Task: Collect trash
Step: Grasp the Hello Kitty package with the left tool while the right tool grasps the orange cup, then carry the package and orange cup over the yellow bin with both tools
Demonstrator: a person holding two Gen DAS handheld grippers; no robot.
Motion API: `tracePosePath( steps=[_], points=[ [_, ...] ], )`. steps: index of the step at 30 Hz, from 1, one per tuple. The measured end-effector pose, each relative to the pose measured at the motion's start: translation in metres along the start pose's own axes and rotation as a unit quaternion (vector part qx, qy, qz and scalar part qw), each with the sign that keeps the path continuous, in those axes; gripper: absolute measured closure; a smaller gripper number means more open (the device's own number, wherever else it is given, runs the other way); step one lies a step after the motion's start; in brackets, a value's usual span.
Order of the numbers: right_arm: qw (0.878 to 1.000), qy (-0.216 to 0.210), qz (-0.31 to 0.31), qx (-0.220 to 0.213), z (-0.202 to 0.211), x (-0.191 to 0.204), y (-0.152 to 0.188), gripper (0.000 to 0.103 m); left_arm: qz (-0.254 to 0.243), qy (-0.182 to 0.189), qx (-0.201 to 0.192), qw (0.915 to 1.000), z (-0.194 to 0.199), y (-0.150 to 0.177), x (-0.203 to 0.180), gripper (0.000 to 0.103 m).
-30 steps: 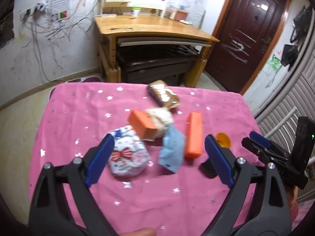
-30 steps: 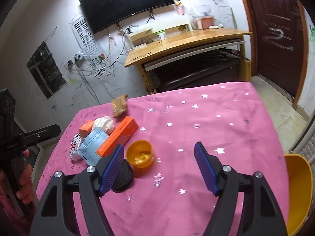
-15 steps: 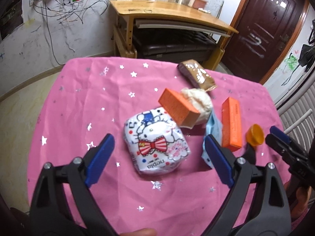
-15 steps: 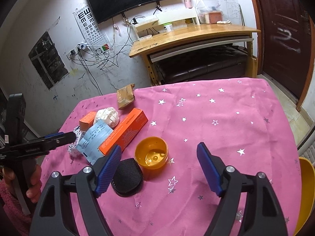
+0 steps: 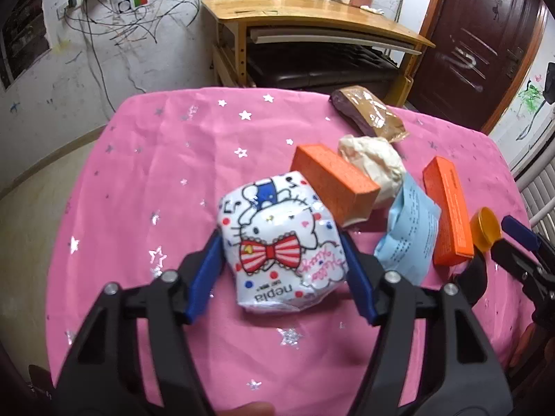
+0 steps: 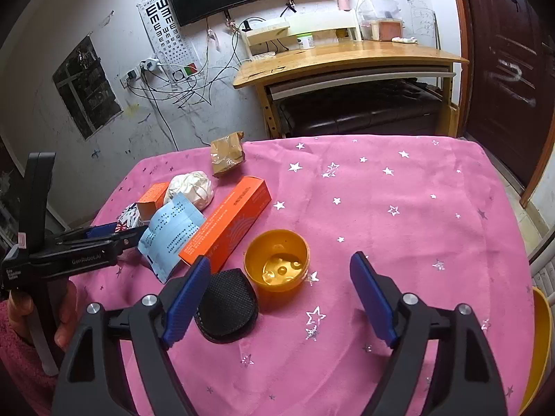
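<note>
The left gripper (image 5: 282, 267) is seen with its jaws closing around a cartoon-printed tissue pack (image 5: 281, 239) lying on the pink star-patterned tablecloth (image 5: 145, 173); both blue pads appear to lie against the pack's sides, though firm pressure cannot be confirmed. Just behind the pack a short orange box (image 5: 334, 182) is tilted against a crumpled white wad (image 5: 373, 164); to the right a pale blue printed slip (image 5: 409, 232) is overlapped by a long orange box (image 5: 449, 208) — a brown wrapper (image 5: 369, 112) lies farther back, apart from the rest.

The right gripper (image 6: 279, 298) is held above the cloth with its jaws opening and nothing pressed between them; a yellow cap (image 6: 277, 260), hollow side up, sits between the fingers' lines, and a black mesh pad (image 6: 227, 310) is partly hidden behind the left pad, touching the cap's edge. In the right wrist view the tissue pack is largely screened by the left gripper's arm and the short orange box. A wooden desk (image 6: 350, 59) stands beyond the table.
</note>
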State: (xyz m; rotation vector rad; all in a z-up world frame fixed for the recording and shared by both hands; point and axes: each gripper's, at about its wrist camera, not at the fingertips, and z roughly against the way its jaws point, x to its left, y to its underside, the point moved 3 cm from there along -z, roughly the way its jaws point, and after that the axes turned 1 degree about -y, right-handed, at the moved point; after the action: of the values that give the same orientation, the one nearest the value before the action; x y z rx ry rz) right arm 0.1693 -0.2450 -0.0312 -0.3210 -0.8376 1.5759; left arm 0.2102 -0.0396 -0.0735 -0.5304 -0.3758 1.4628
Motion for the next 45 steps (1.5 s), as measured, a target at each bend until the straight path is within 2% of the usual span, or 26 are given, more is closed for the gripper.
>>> tracePosePath(
  steps=[10, 17, 18, 20, 22, 28, 34, 45],
  points=[
    [1.0, 0.014, 0.021, 0.017, -0.011, 0.008, -0.003, 0.026, 0.021, 0.011, -0.021, 0.9995, 0.02, 0.002, 0.012, 0.046],
    [0.998, 0.046, 0.026, 0.029, -0.025, 0.007, -0.01, 0.026, 0.028, 0.019, -0.027, 0.999, 0.033, 0.005, 0.019, 0.046],
    [0.998, 0.049, 0.026, 0.03, -0.026, 0.007, -0.01, 0.03, 0.03, 0.021, -0.026, 0.999, 0.034, 0.006, 0.02, 0.046],
    [0.998, 0.053, 0.029, 0.036, -0.028, 0.007, -0.01, 0.053, 0.034, 0.025, -0.025, 0.9988, 0.035, 0.006, 0.021, 0.046],
    [0.997, 0.055, 0.031, 0.039, -0.029, 0.007, -0.009, 0.067, 0.039, 0.028, -0.024, 0.9986, 0.036, 0.007, 0.023, 0.046],
    [0.998, 0.051, 0.03, 0.033, -0.022, 0.008, -0.007, 0.068, 0.038, 0.03, -0.031, 0.9983, 0.044, 0.007, 0.022, 0.046],
    [0.999, 0.043, 0.029, 0.007, -0.001, 0.008, -0.013, 0.068, 0.032, 0.031, -0.048, 0.9978, 0.059, 0.005, 0.016, 0.046],
    [0.999, 0.039, 0.005, -0.034, 0.04, -0.015, -0.012, 0.068, -0.001, 0.032, -0.07, 0.997, 0.081, -0.001, -0.023, 0.046]
  ],
)
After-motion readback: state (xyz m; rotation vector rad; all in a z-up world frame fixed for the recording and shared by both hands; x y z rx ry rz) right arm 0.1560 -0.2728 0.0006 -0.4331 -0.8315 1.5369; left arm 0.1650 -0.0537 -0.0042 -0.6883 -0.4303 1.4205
